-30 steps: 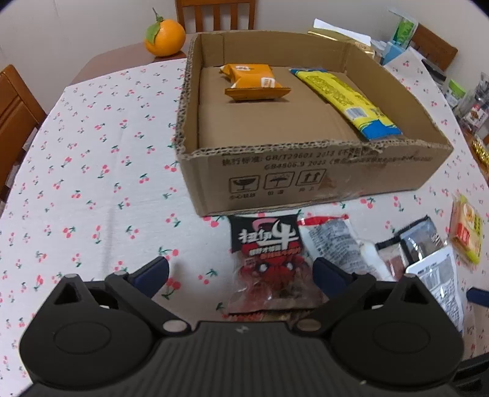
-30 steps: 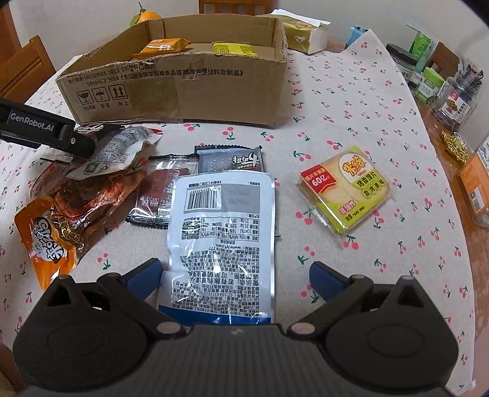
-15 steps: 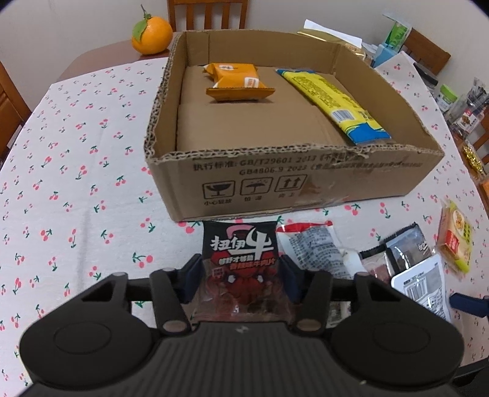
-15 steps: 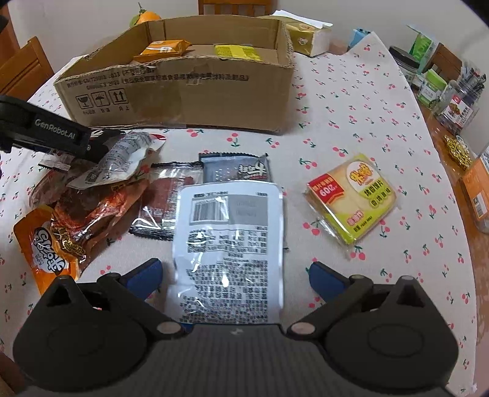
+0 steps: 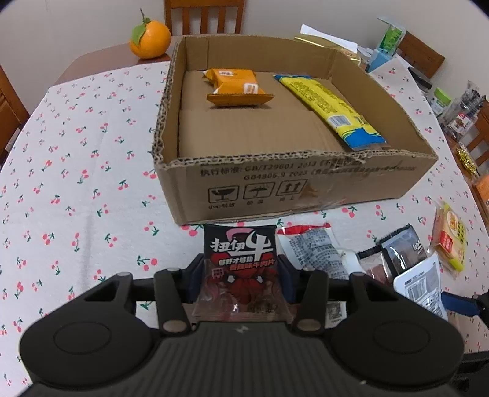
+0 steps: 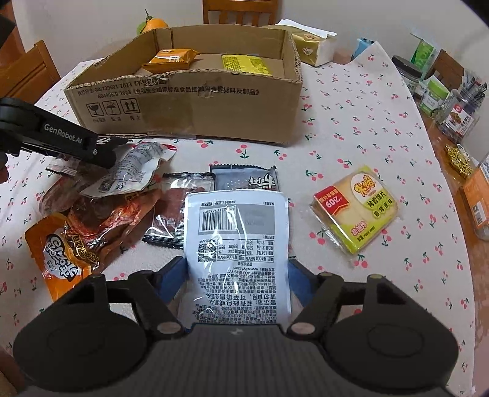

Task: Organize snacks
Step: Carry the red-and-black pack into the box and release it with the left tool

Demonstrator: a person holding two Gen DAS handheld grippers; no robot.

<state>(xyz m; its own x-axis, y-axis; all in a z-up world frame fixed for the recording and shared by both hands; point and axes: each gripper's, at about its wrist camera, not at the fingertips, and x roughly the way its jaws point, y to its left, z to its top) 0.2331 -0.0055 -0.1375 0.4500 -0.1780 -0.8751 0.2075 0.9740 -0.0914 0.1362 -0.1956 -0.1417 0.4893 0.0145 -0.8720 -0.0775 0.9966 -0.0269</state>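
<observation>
**Both tools closing on snack packets, box in front**

Left tool (image 5: 241,274): jaws closing, pads pressed on both side edges of the black-and-red beef jerky packet (image 5: 240,265). The packet sits on the bench (image 5: 76,183) just in front of the cardboard box (image 5: 290,186), close to its printed front wall but not touching it.

Right tool (image 6: 237,271): jaws closing around the white pouch (image 6: 237,244), which lies barcode side up. Blue pads sit at both of its long edges; looks like contact, so I read it as gripped. The pouch's far end overlaps a black jerky packet (image 6: 244,180) and a clear-windowed meat packet (image 6: 174,210).

Inside the box: an orange snack packet (image 5: 237,88) at back centre and a long yellow packet (image 5: 330,107) along the right side, both on the cardboard floor.

Loose on the bench, right wrist view: a yellow-green cracker pack (image 6: 356,207) right of the pouch, well apart from it. On the left, a pile: a clear packet with white print (image 6: 131,174), a reddish-brown meat packet (image 6: 101,220), an orange pouch (image 6: 58,253) nearest the camera. The left tool's black arm reaches into that pile from the left edge.

Cherry-print cloth covers the bench. A tangerine (image 5: 150,38) sits behind the box's left corner; jars and cartons (image 6: 440,88) crowd the far right; wooden chairs (image 5: 204,15) around.
</observation>
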